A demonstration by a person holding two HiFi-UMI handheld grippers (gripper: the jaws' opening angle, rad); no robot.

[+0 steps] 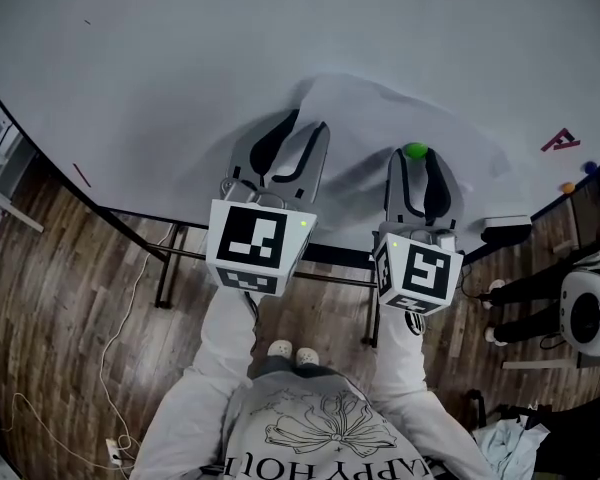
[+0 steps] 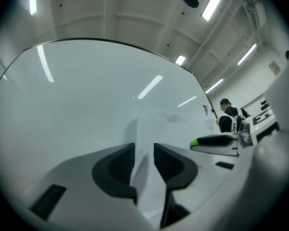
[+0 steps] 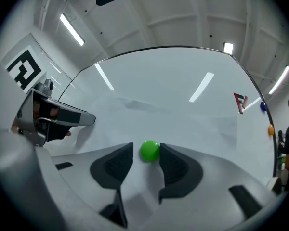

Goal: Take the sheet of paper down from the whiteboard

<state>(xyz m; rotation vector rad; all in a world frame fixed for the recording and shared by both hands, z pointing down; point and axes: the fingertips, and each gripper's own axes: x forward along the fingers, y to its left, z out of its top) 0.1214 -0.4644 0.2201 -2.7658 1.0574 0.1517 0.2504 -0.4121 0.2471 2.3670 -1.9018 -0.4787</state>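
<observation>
A white sheet of paper point(image 1: 380, 118) lies rumpled against the whiteboard point(image 1: 160, 58). A round green magnet point(image 1: 415, 151) sits on the sheet near its lower edge. My left gripper point(image 1: 306, 125) is at the sheet's left edge. In the left gripper view that edge point(image 2: 145, 129) runs through the gap of the left gripper point(image 2: 143, 148), whose pads stand apart from it. The right gripper point(image 3: 146, 147) is open around the green magnet point(image 3: 150, 150), which lies close to the right pad with a gap on its left. In the head view the right gripper point(image 1: 415, 164) is level with the magnet.
A red triangular mark point(image 1: 560, 141) and small orange point(image 1: 567, 187) and blue point(image 1: 587, 166) magnets sit at the board's right end. A dark eraser point(image 1: 505, 230) rests at the board's lower edge. The stand's legs point(image 1: 165, 268) and cables cross the wooden floor. A person point(image 2: 229, 115) stands beyond the board.
</observation>
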